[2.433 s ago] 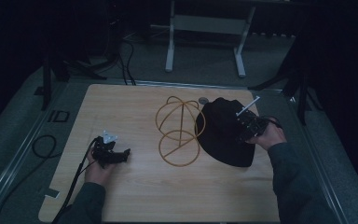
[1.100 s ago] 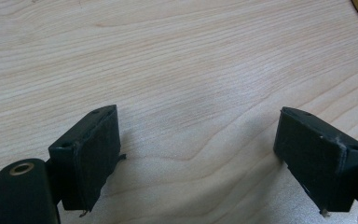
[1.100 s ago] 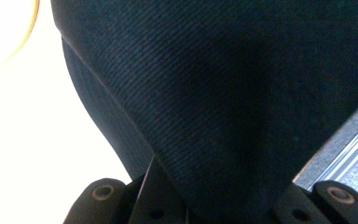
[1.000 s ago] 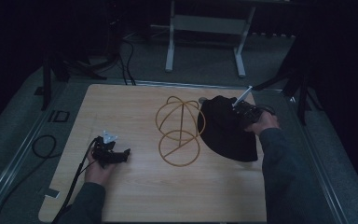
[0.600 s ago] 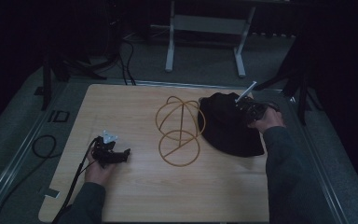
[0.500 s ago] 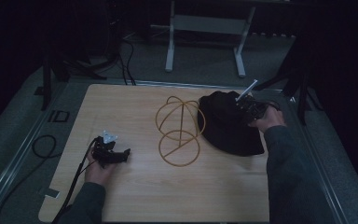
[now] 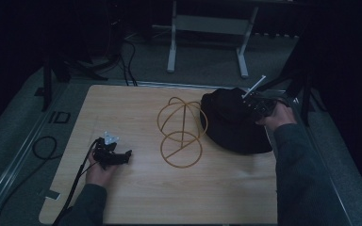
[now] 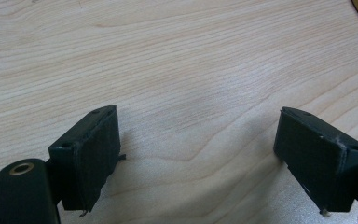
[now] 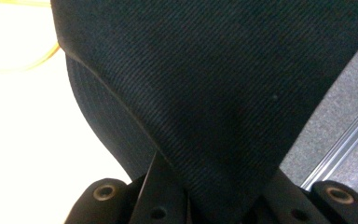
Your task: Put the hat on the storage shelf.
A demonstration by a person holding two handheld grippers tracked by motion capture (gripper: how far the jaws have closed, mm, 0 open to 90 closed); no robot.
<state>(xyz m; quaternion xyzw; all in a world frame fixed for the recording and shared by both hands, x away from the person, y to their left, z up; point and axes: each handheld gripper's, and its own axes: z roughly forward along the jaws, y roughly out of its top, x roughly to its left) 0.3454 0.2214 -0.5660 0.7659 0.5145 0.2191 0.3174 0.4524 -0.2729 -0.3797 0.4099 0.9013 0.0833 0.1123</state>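
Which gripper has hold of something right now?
The right gripper: its jaws pinch the black hat. The left gripper sits open over bare table.

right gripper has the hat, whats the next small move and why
Probably lift the black hat a little and carry it left toward the wire stand. The right gripper is pinching its fabric, the hat lies right beside the stand, and the left gripper rests open on the table.

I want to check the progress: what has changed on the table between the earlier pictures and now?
The right gripper, shut on the black hat, has moved toward the far right corner of the table, and the hat has shifted that way with it. The left gripper stayed open and at rest near the left edge, and the wire stand stayed in the middle.
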